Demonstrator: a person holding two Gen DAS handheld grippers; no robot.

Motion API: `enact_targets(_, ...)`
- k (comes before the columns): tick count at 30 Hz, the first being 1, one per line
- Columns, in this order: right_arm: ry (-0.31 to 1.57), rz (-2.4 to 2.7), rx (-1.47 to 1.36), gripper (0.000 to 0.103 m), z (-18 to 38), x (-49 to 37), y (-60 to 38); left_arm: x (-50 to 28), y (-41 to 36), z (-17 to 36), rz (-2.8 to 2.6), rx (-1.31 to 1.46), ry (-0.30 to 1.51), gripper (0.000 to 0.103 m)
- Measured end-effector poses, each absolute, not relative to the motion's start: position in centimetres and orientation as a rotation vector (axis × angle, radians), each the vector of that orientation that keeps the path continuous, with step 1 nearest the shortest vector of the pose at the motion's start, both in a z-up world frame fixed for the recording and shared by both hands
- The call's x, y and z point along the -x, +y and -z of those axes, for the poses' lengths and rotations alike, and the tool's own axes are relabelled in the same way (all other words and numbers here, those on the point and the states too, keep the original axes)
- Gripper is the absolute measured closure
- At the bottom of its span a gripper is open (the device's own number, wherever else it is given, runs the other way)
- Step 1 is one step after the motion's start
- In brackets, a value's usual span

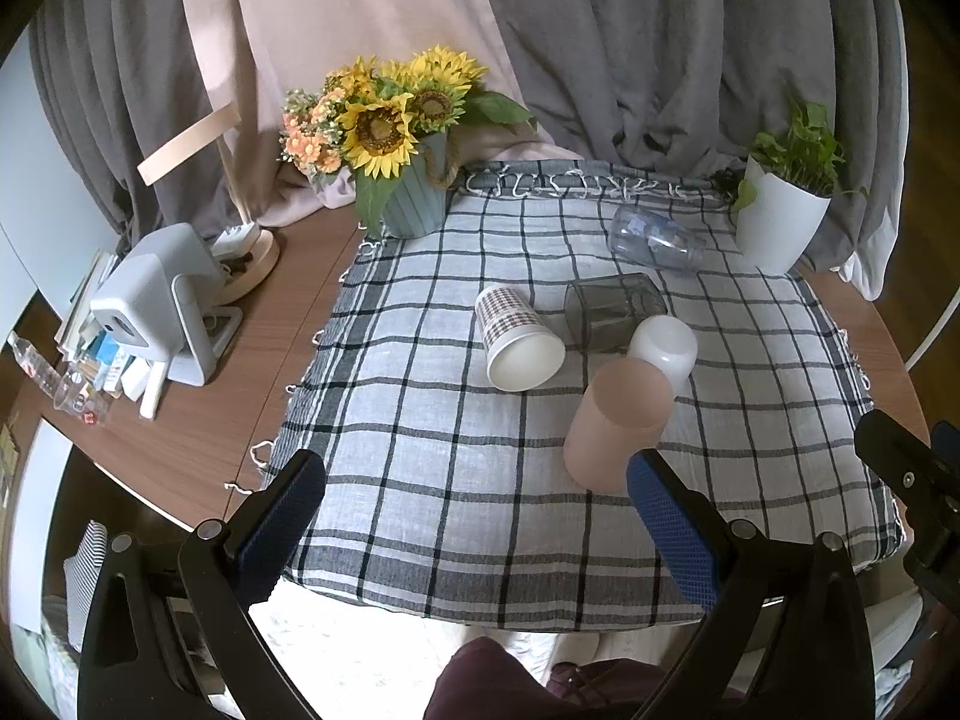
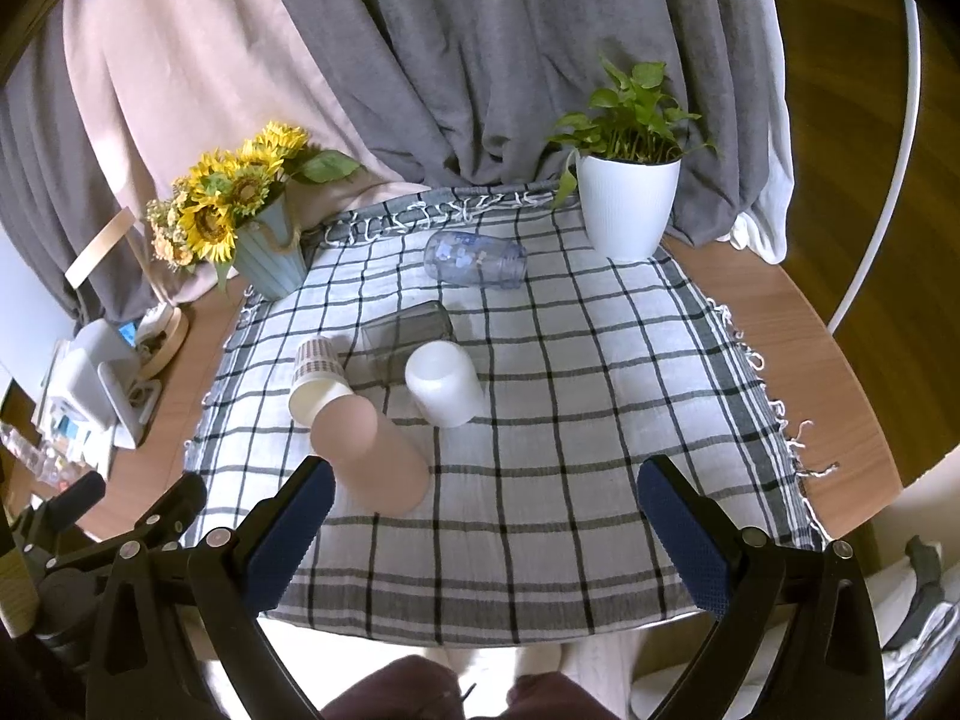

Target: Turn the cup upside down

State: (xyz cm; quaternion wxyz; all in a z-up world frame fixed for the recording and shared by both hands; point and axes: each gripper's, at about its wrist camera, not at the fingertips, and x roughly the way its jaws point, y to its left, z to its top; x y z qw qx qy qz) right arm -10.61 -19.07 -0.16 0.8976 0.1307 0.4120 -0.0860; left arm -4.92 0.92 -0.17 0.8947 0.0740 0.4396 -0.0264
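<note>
Several cups rest on a checked cloth (image 1: 420,450). A pink cup (image 1: 615,420) (image 2: 372,456) and a white cup (image 1: 663,348) (image 2: 444,384) stand upside down. A plaid paper cup (image 1: 519,336) (image 2: 318,378), a dark smoky cup (image 1: 612,309) (image 2: 408,330) and a clear patterned cup (image 1: 654,237) (image 2: 474,258) lie on their sides. My left gripper (image 1: 474,516) is open and empty above the cloth's near edge, its right finger just in front of the pink cup. My right gripper (image 2: 486,516) is open and empty, its left finger next to the pink cup.
A sunflower vase (image 1: 408,198) stands at the cloth's back left, a white plant pot (image 1: 777,222) at the back right. A white device (image 1: 156,300) and clutter sit on the wooden table (image 1: 198,426) to the left. Grey curtains hang behind.
</note>
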Motion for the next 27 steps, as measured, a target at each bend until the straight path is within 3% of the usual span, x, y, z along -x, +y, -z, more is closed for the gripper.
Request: enact_targets(27,0.863,0.178,-0.272,0.001,0.24,10.88,-19.24,5.06,0.76,0.28,0.053,-0.154,0.915,0.000)
